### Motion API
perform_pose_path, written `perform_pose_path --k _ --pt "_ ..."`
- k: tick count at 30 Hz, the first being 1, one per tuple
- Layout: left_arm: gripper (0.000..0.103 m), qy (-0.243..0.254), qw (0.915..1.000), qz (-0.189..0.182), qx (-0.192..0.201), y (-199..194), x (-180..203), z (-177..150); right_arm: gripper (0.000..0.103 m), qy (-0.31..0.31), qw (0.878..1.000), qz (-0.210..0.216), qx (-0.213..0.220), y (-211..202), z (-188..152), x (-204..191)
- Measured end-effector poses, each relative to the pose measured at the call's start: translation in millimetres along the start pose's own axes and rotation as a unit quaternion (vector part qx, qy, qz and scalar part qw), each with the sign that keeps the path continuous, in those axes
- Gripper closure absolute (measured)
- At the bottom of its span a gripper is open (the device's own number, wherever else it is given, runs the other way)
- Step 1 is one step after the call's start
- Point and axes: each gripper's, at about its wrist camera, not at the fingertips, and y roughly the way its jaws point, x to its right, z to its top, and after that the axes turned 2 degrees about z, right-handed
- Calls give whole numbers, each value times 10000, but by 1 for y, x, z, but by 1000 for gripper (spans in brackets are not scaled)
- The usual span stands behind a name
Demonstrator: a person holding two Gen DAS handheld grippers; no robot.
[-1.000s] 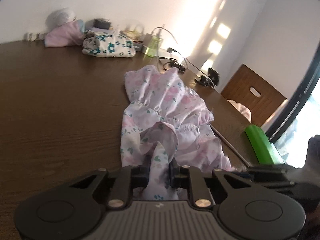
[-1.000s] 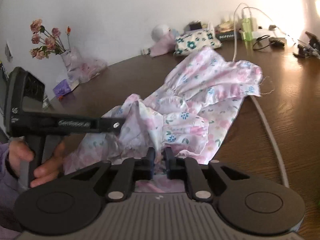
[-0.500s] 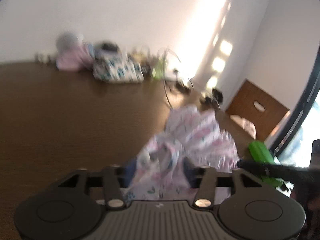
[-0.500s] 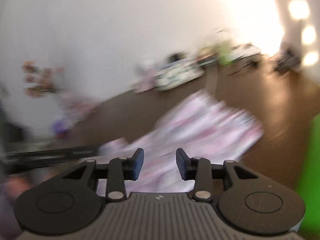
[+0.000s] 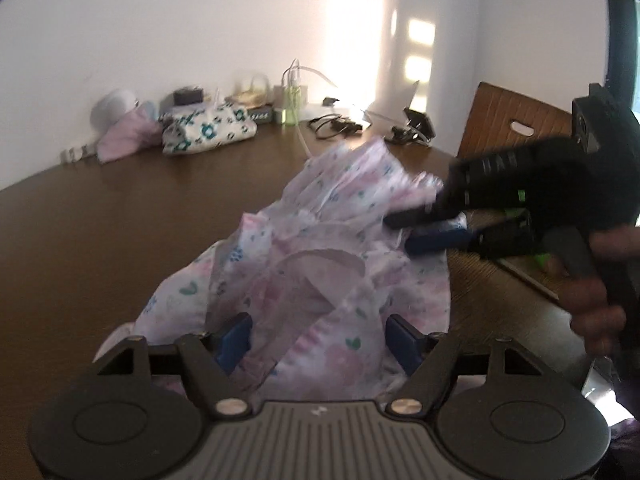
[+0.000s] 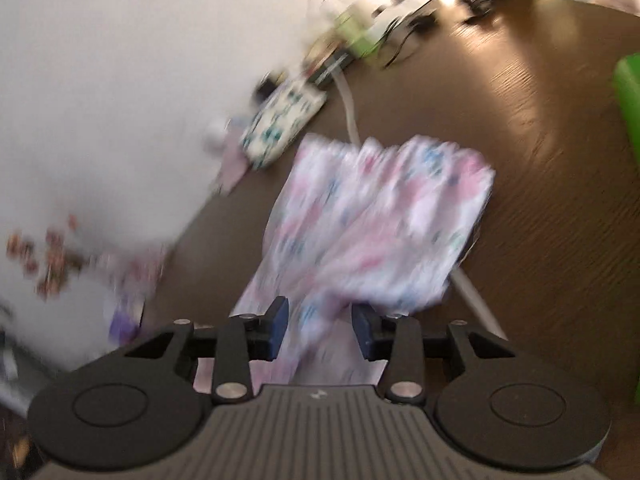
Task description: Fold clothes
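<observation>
A pink and white floral garment [image 5: 328, 240] lies bunched on the dark wooden table [image 5: 100, 240]. My left gripper [image 5: 318, 340] stands at its near end, jaws wide and still opening; cloth lies loose between the blue pads without being pressed. In the left wrist view my right gripper [image 5: 404, 234], held by a hand, reaches in from the right with its fingertips at the garment's right edge. The blurred right wrist view shows the garment [image 6: 380, 216] stretching away from the right gripper [image 6: 320, 328], whose jaws stand apart over a strip of cloth.
A folded white and teal floral cloth [image 5: 208, 134] and a pink cloth [image 5: 124, 140] lie by the far wall, beside cables and a green bottle [image 5: 290, 110]. A wooden chair [image 5: 516, 128] stands at the right. A white tube [image 6: 476, 292] runs under the garment; a green object [image 6: 628, 92] sits at the right edge.
Both grippers were shut on the garment's near edge a second ago and now stand open. Both views have swung, and the right gripper now shows at the garment's right side.
</observation>
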Motion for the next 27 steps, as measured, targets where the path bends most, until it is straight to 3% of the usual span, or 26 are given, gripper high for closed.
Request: perform_pose_path --k 1,3,7,11,14,15,16,18,22,24,27 --pt "31 43 10000 11 8 0 0 -2 75 52 9999 -19 97 5 4 3" --pt "31 135 9999 53 9 1 3 -4 102 67 9998 -4 188 13 12 5" --pt "30 251 9996 85 10 -1 6 -8 102 -612 9965 148 545 6 20 -12" --pt "30 269 9996 45 17 -2 7 -8 102 -685 9967 -231 355 23 25 -7" --pt "28 283 9996 30 12 -3 8 -8 95 -697 9960 -495 248 27 27 -3" --pt "28 283 9996 27 12 -3 8 -8 87 -783 9949 -524 360 21 27 -6" --pt "27 285 9996 25 12 -2 8 -8 69 -939 9924 -611 507 14 26 -11" --pt "26 287 9996 15 6 -1 8 -7 56 -1310 9828 -930 906 -5 25 -21" --pt "26 291 9996 -2 2 -1 8 -6 54 -1809 9668 -1055 1464 -39 17 -39" --pt "26 293 9996 4 -5 0 8 -5 54 -2032 9632 -918 1499 -52 8 -47" --pt "26 232 9997 -25 18 -3 7 -3 54 -2302 9652 -502 1135 -60 -4 -50"
